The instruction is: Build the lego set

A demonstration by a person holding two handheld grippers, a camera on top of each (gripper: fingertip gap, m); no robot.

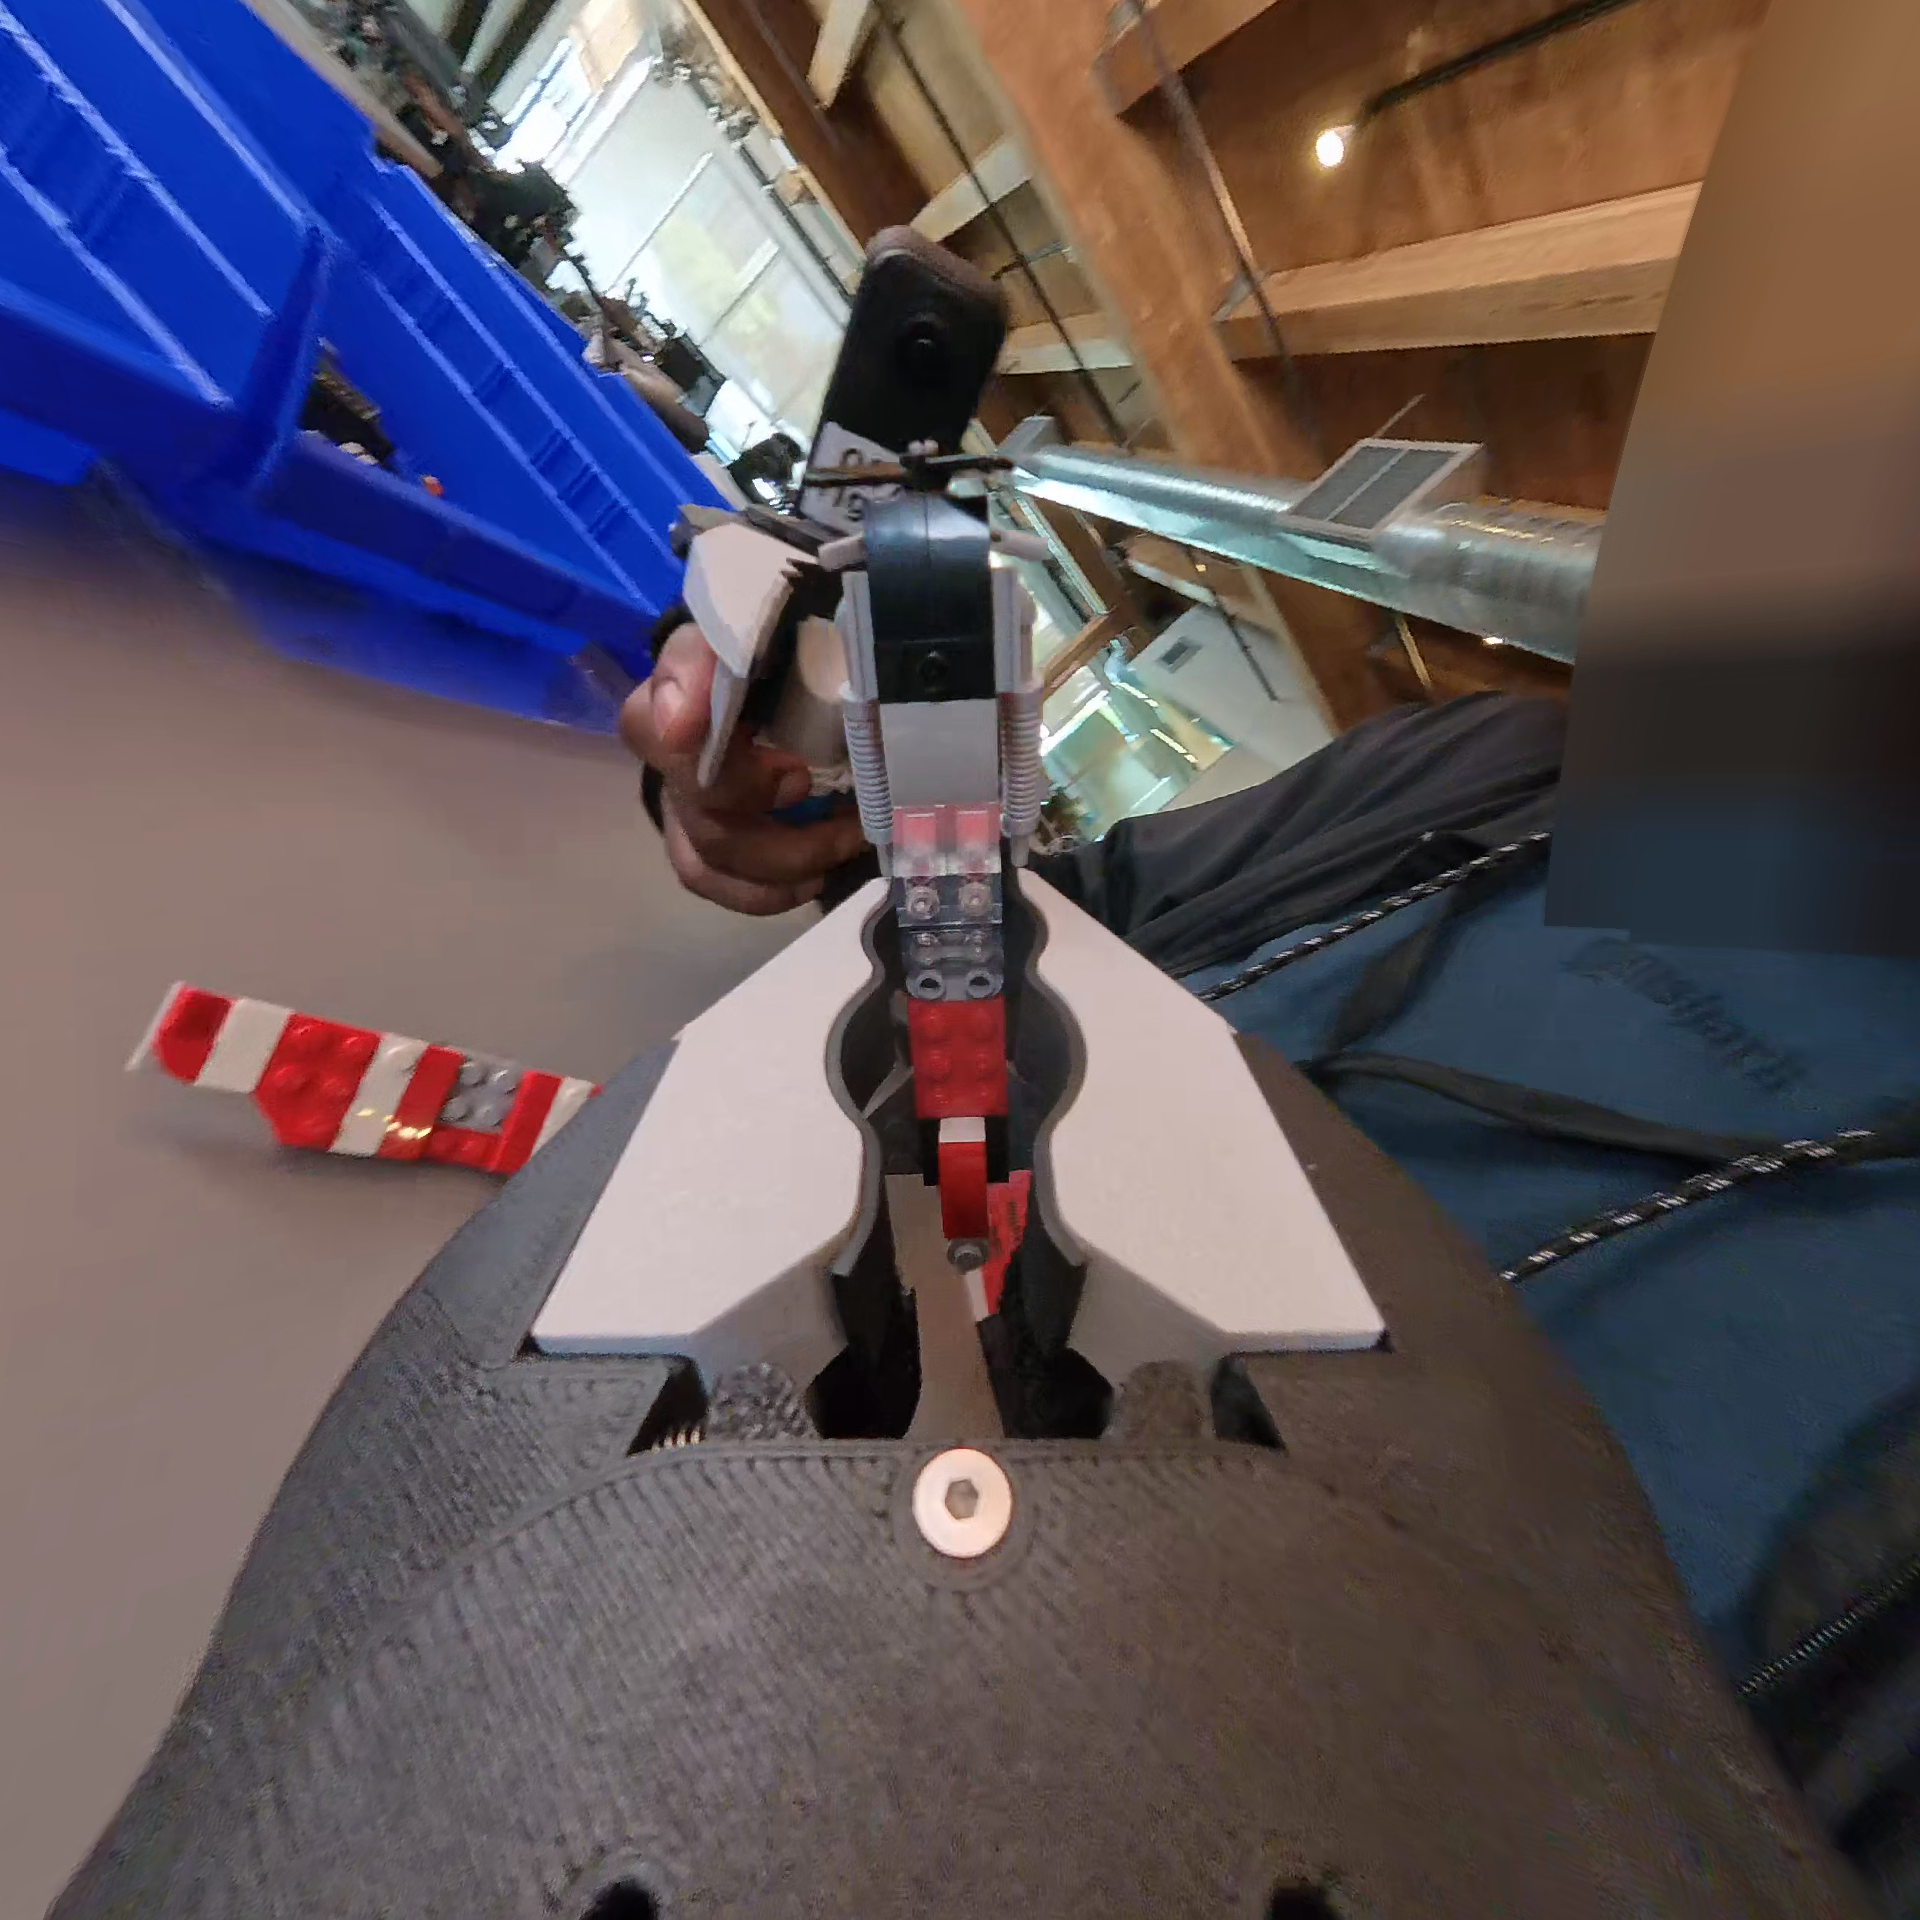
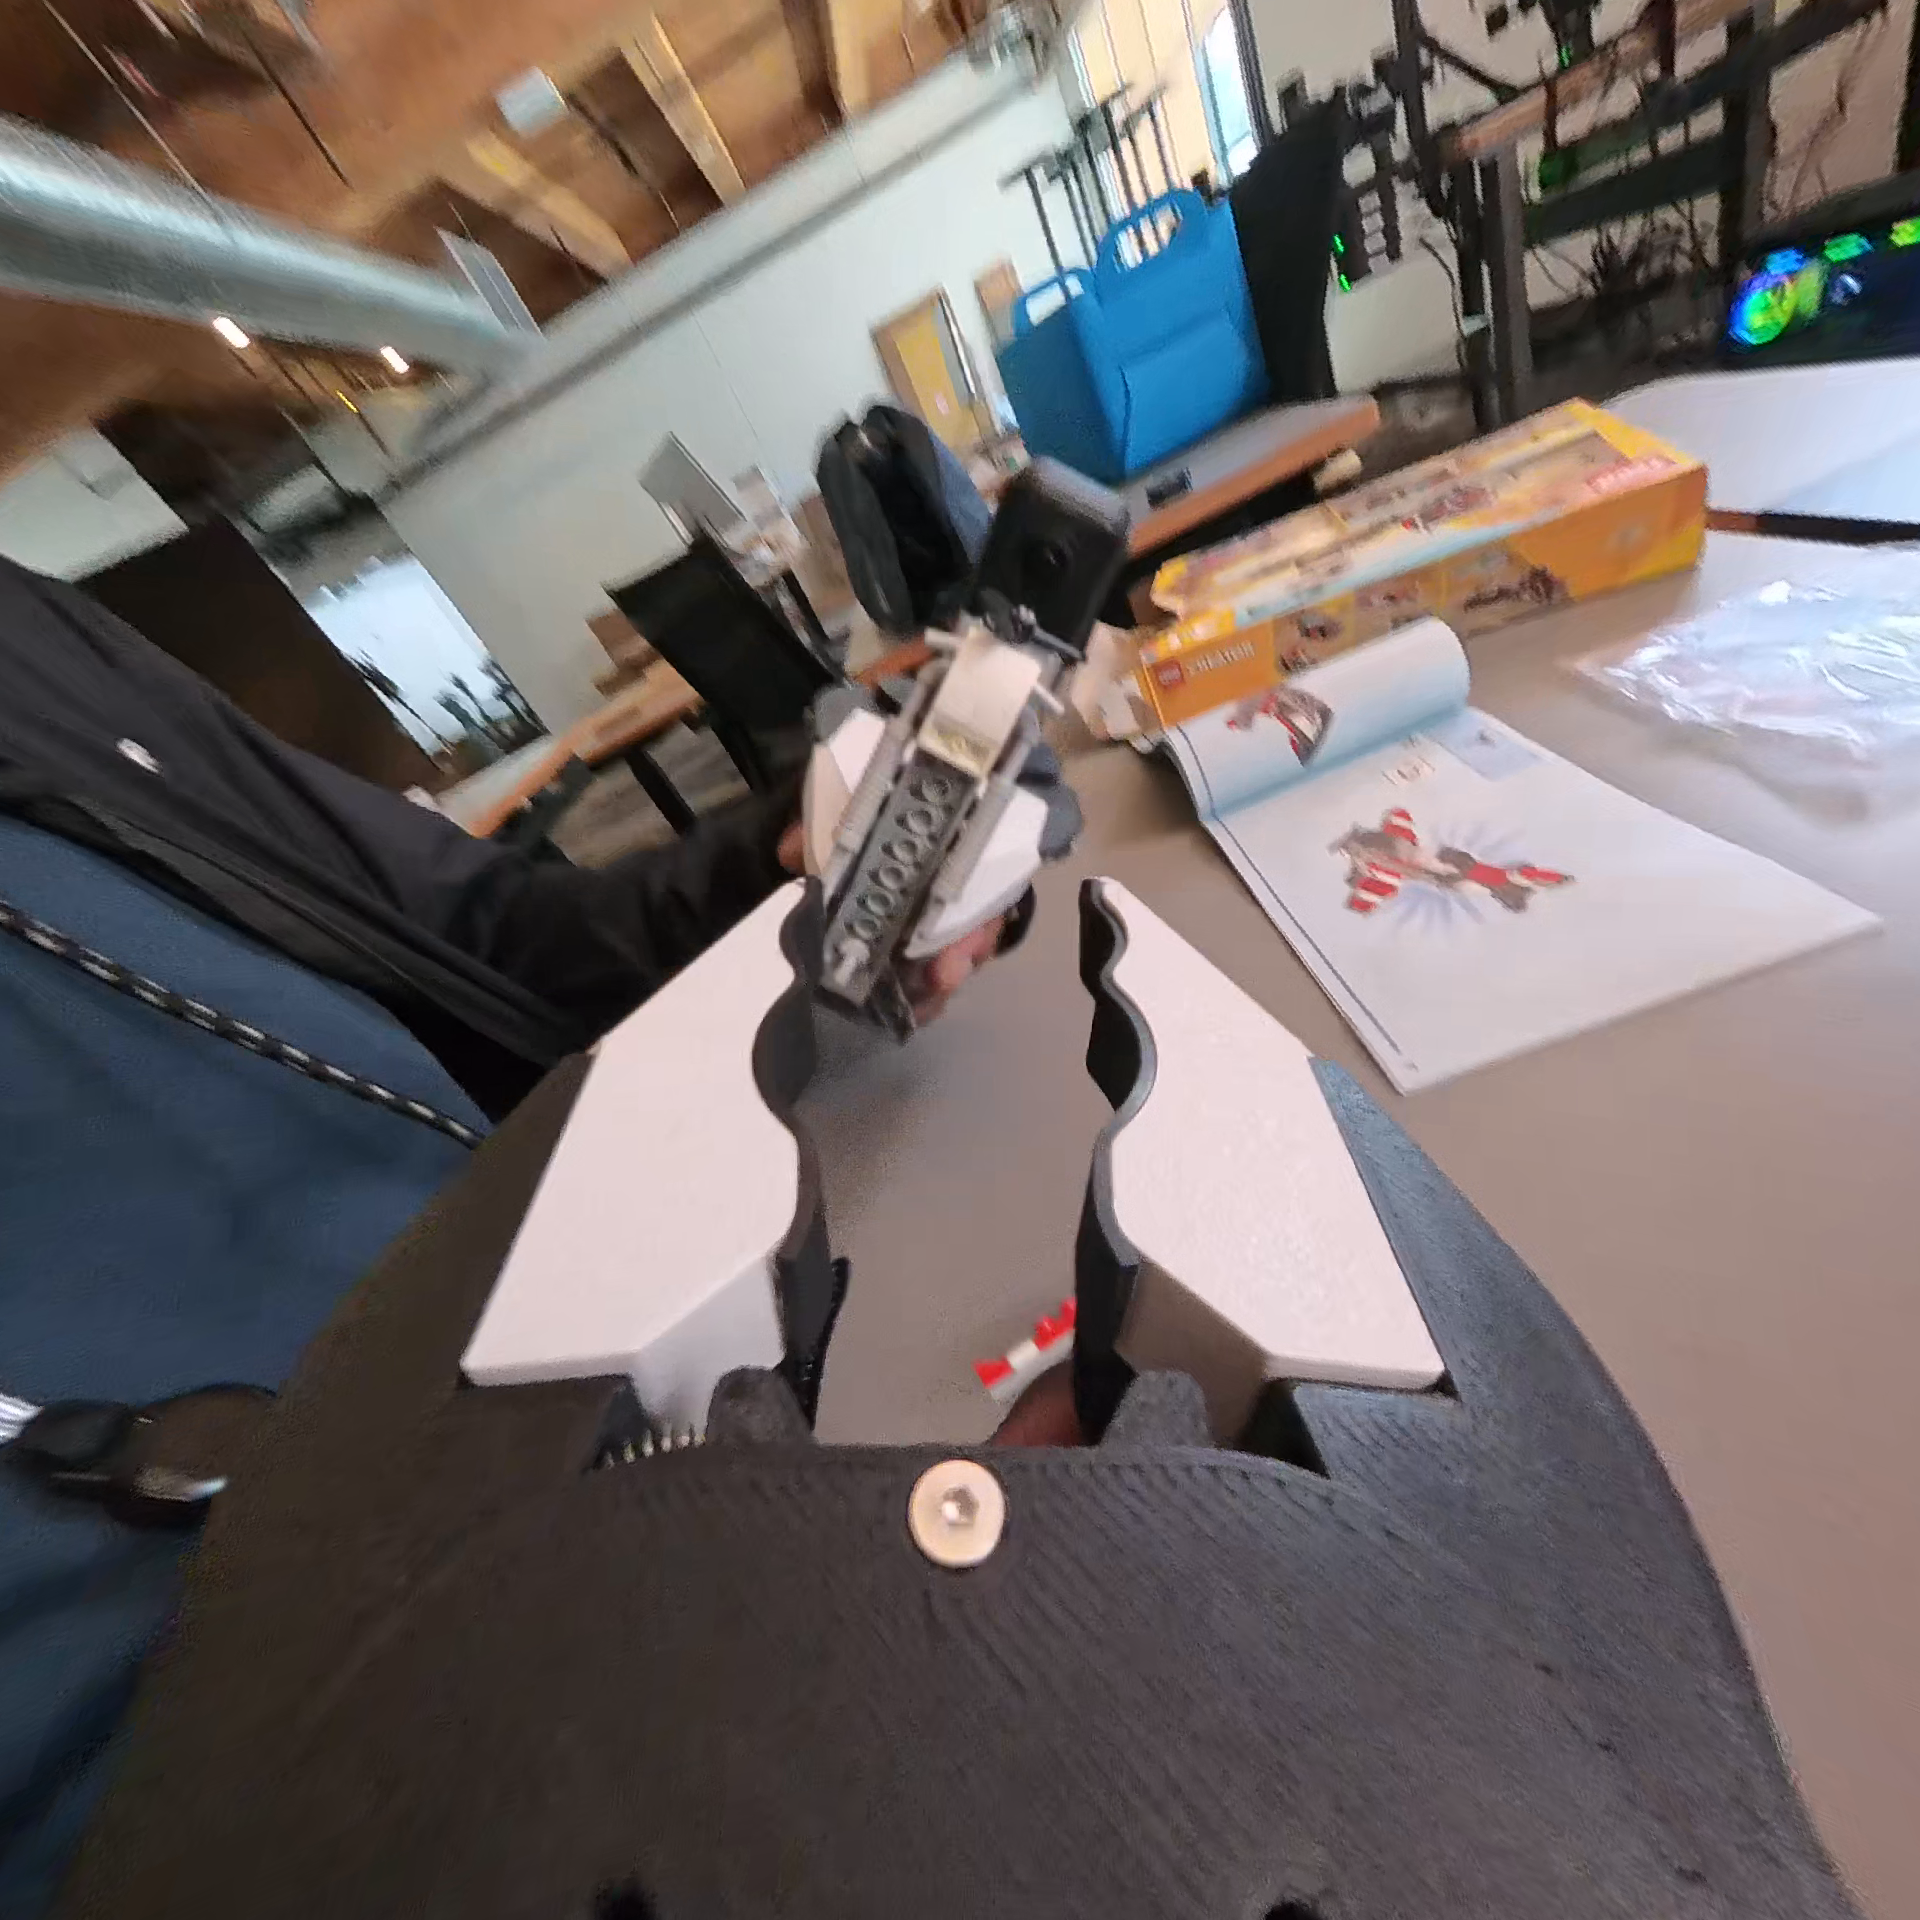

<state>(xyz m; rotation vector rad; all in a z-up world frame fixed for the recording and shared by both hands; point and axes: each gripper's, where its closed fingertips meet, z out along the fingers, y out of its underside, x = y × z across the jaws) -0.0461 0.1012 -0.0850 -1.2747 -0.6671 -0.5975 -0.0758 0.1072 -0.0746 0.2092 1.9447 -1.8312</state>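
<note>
My left gripper is shut on a partly built lego model with a red, grey and black body and two grey springs, held up off the table. In the right wrist view the same model shows its grey underside, close to my right gripper's left fingertip. My right gripper is open and empty above the table. One of its fingers shows in the left wrist view, held in a hand behind the model. A red-and-white striped lego wing lies on the grey table, left of my left gripper.
Blue bins stand at the table's far left. An open instruction booklet, a yellow lego box and a clear plastic bag lie to the right. A person's blue jacket is close by. Only a small space, under 4 cm, lies between the two pairs of fingers. Both grippers' tips are roughly 11 cm from the red-and-white striped lego wing.
</note>
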